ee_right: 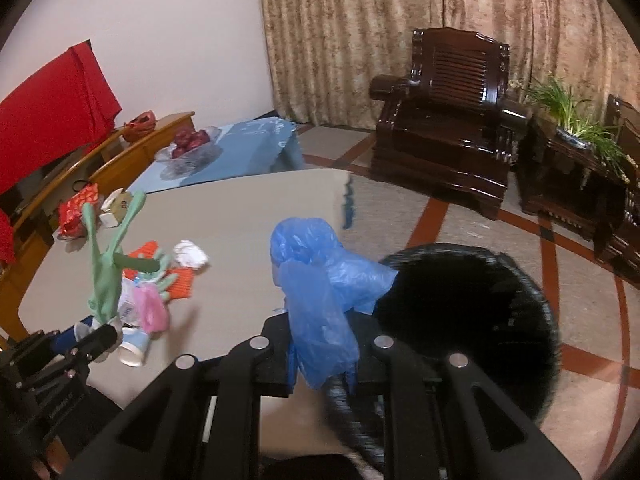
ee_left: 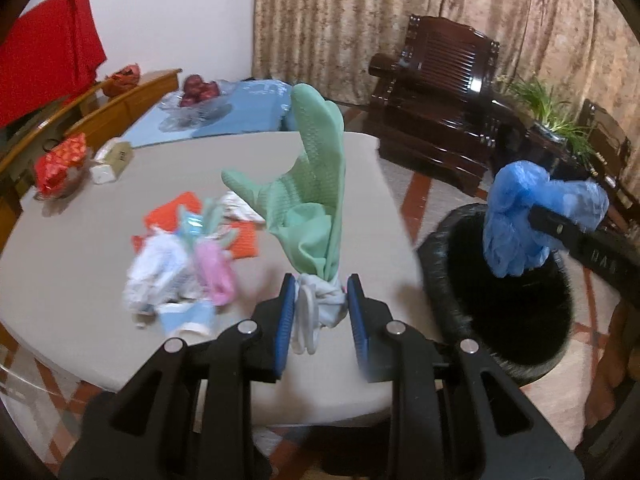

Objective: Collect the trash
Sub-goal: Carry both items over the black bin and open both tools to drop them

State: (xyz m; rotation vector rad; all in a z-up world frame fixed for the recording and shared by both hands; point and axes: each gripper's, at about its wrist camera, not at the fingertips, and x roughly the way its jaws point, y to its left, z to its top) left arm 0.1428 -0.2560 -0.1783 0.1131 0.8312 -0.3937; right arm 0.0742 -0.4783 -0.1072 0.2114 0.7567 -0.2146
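This is a home living room. A dark carved wooden armchair (ee_right: 444,120) stands in the upper right of the frame before floor-length beige patterned curtains (ee_right: 400,20). A potted green plant (ee_right: 576,120) sits on a dark side table at the far right. At upper left, a glass bowl of red apples (ee_right: 188,144) rests on a low table with a blue cloth (ee_right: 248,148), beside a light wooden bench (ee_right: 120,152). The floor is tiled with red bands.
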